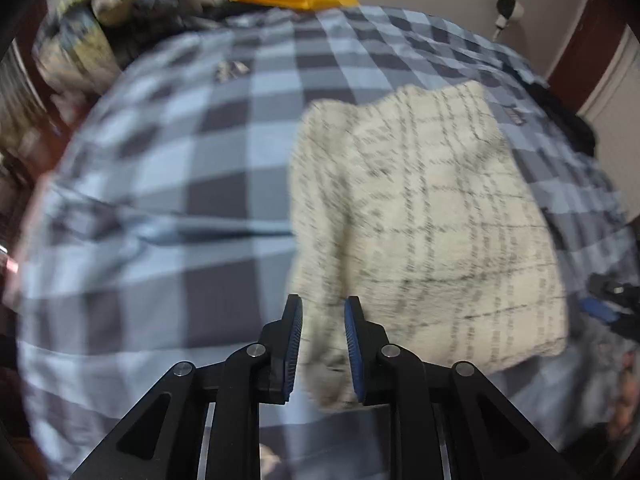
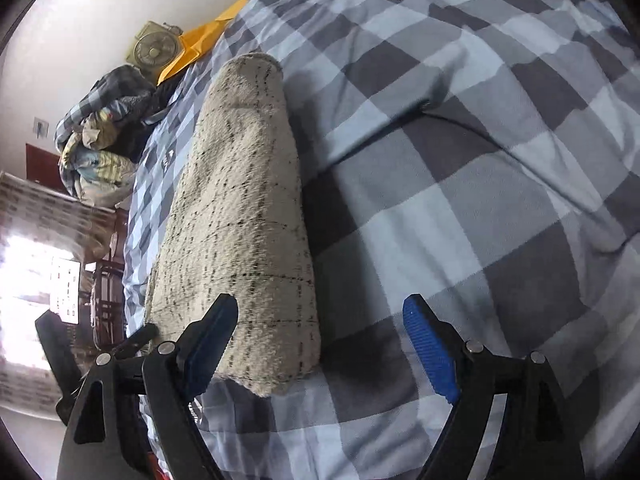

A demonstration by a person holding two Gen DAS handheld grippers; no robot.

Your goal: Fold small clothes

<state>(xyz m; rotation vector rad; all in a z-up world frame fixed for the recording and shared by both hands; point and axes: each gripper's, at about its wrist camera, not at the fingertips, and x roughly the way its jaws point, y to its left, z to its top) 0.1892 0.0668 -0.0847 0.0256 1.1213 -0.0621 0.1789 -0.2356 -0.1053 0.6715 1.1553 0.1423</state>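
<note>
A cream fuzzy cloth (image 1: 432, 220) with thin dark grid lines lies folded on the blue-grey checked bedspread (image 1: 160, 200). My left gripper (image 1: 323, 340) has its blue pads close together on the cloth's near left corner, which fills the gap between them. In the right wrist view the same cloth (image 2: 240, 200) is a long folded strip running away from me. My right gripper (image 2: 320, 344) stands wide open over its near end, and the left finger (image 2: 212, 336) touches the cloth's side. The right gripper (image 1: 608, 304) also shows at the cloth's right edge in the left wrist view.
A heap of bedding (image 2: 100, 140) sits at the bed's far end, with a yellow envelope (image 2: 196, 52) and a small fan (image 2: 154, 50) near the wall. Dark clothing (image 1: 568, 120) lies by the bed's right edge. The bedspread (image 2: 480, 200) spreads wide to the right of the cloth.
</note>
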